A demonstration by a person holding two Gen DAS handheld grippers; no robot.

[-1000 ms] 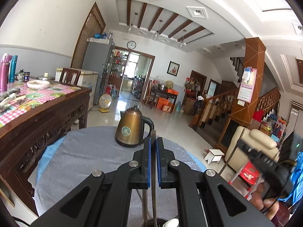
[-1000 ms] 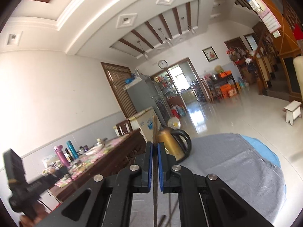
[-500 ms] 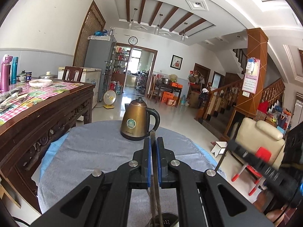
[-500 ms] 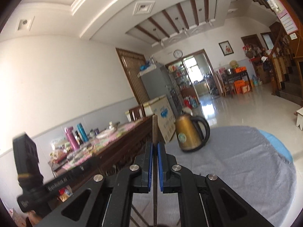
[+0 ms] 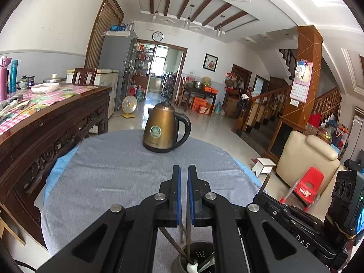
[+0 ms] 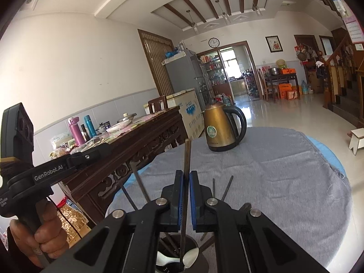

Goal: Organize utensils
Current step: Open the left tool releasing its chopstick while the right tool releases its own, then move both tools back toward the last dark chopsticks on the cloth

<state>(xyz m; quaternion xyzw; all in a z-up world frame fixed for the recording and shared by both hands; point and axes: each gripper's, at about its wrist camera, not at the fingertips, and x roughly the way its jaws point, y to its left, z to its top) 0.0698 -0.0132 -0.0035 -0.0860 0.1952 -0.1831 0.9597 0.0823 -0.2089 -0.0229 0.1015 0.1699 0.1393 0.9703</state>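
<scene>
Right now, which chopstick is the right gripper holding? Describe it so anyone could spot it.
On the round grey-clothed table, find the dark cylindrical utensil holder at the near edge. The dark thin chopstick stands upright, pinched between the right gripper pads; its neighbours lean loose.

A round table (image 5: 56,166) wears a grey cloth (image 5: 118,170). A gold kettle (image 5: 162,128) and a dark utensil cup (image 6: 200,260) stand on it.

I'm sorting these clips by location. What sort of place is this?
Most likely the open living and dining hall of a family home: a wooden staircase, a refrigerator beside a doorway to a pantry-like room, and a carved wooden table covered with dishes and flasks.
</scene>
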